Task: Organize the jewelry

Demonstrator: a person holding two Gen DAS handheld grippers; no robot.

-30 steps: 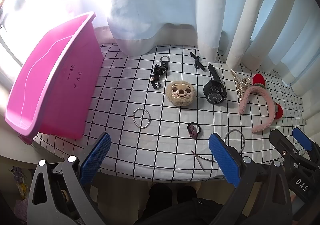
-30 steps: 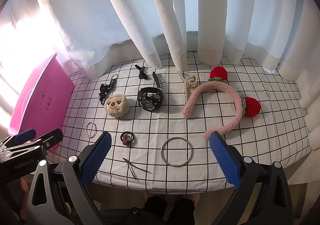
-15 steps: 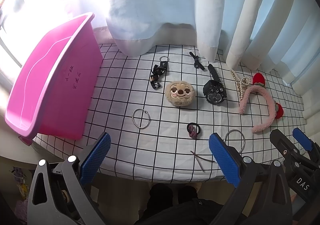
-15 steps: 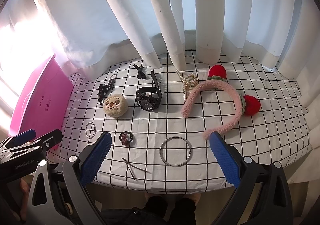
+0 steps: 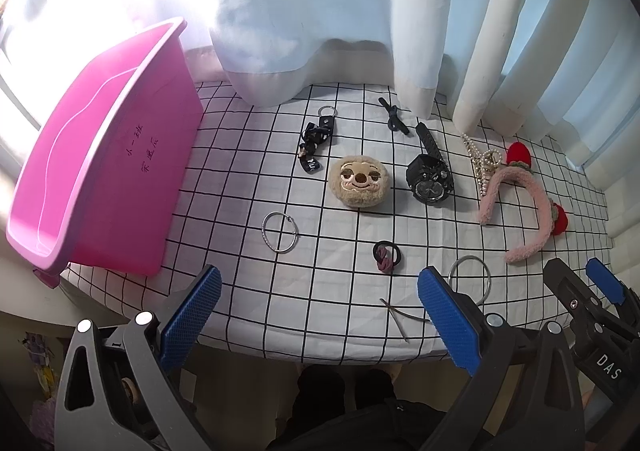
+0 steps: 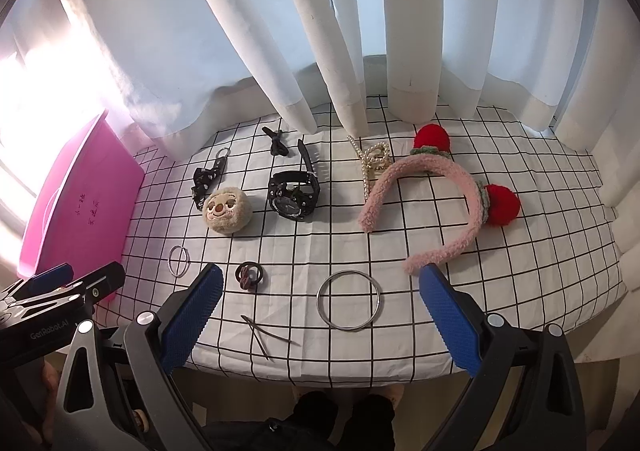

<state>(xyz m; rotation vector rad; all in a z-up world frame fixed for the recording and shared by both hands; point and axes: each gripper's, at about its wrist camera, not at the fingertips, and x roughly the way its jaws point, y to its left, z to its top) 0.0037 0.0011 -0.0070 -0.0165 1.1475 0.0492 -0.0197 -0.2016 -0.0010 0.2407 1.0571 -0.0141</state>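
Note:
Jewelry lies spread on a checked cloth: a black watch (image 6: pixel 294 193), a plush sloth face (image 6: pixel 226 209), a pink headband (image 6: pixel 424 207) with red pompoms, a pearl claw clip (image 6: pixel 373 163), a large metal ring (image 6: pixel 349 305), a thin bangle (image 5: pixel 280 231), a hair tie (image 6: pixel 249 275), a black keychain strap (image 5: pixel 316 139), a black bow (image 6: pixel 277 143) and a hairpin (image 6: pixel 266 338). A pink bin (image 5: pixel 96 155) stands at the left. My left gripper (image 5: pixel 320 309) and right gripper (image 6: pixel 318 307) both hang open over the table's near edge, holding nothing.
White curtains (image 6: pixel 340 43) hang along the far side of the table, their hems touching the cloth. The table's front edge (image 6: pixel 360 379) drops off just below the grippers. A person's dark clothing (image 5: pixel 340 403) shows beneath.
Both views have drifted only slightly; the objects have not moved and both grippers stay open.

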